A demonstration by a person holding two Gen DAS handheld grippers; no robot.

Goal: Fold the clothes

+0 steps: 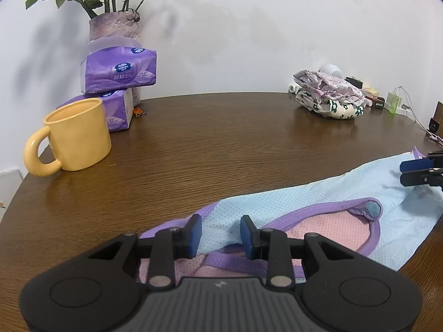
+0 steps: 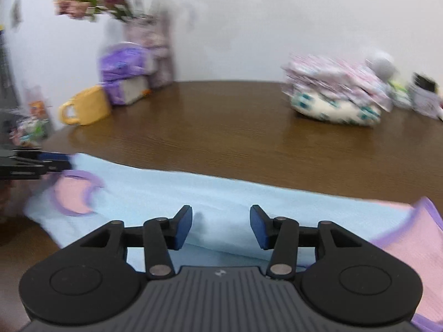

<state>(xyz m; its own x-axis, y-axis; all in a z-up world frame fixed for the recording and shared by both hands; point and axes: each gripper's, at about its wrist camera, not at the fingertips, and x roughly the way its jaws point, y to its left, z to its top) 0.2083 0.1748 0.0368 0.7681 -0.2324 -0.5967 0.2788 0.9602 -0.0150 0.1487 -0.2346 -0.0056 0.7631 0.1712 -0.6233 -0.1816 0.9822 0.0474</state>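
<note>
A light blue mesh garment (image 1: 304, 202) (image 2: 221, 193) with purple trim and a pink inner side lies spread along the near edge of the brown wooden table (image 1: 221, 138). My left gripper (image 1: 220, 235) stands at its purple-trimmed opening, jaws partly apart, with a fold of blue fabric between the pads; I see no pinch. The right wrist view, which is blurred, shows it at far left (image 2: 66, 163). My right gripper (image 2: 221, 227) hovers open over the blue fabric near the other end, nothing between its pads. Its fingers also show at the right edge of the left wrist view (image 1: 402, 173).
A yellow mug (image 1: 74, 135) stands at the left, with two purple tissue packs (image 1: 119, 69) and a vase of flowers (image 1: 115, 25) behind it. A pile of floral clothes (image 1: 329, 96) sits at the back right beside small bottles and boxes (image 1: 393, 102) and cables.
</note>
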